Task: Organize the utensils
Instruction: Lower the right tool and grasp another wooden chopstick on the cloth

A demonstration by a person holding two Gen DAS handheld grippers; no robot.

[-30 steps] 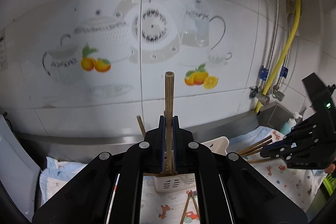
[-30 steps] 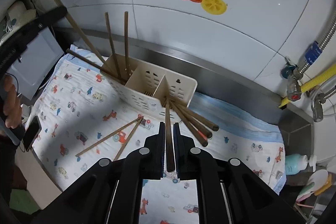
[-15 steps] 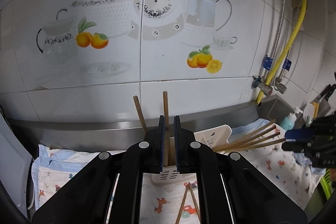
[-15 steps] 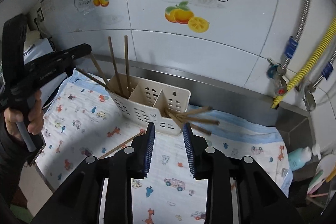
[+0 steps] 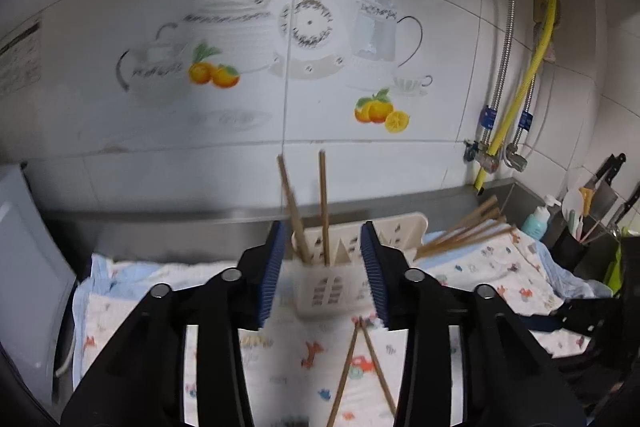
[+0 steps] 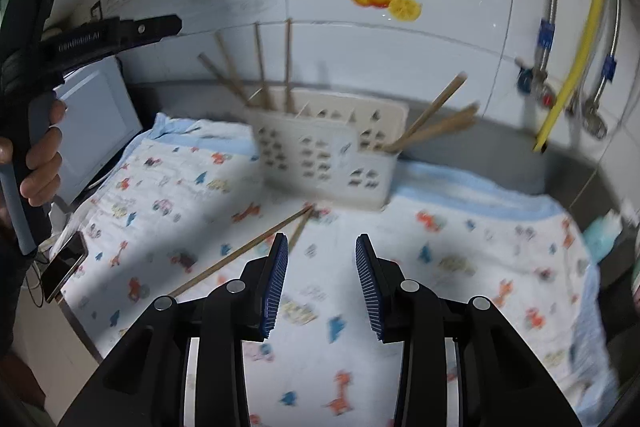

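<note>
A cream slotted utensil holder [image 6: 320, 155] stands on a printed cloth [image 6: 460, 259] by the tiled wall; it also shows in the left wrist view [image 5: 332, 283]. Several brown chopsticks [image 6: 260, 67] stand in its left compartment and several chopsticks [image 6: 436, 123] lean out of its right one. Two loose chopsticks [image 6: 248, 247] lie crossed on the cloth in front; they also show in the left wrist view [image 5: 360, 367]. My left gripper [image 5: 323, 275] is open and empty, just before the holder. My right gripper [image 6: 321, 283] is open and empty above the cloth.
A phone [image 6: 64, 265] lies at the cloth's left edge beside a white appliance [image 6: 96, 123]. Pipes and a yellow hose [image 5: 520, 95] run down the wall at right. A soap bottle [image 5: 538, 217] and a knife rack [image 5: 596, 203] stand far right.
Both grippers opened: the left let go of its chopstick, which now stands in the holder's left compartment. The right, emptied earlier, pulled back and opened wider.
</note>
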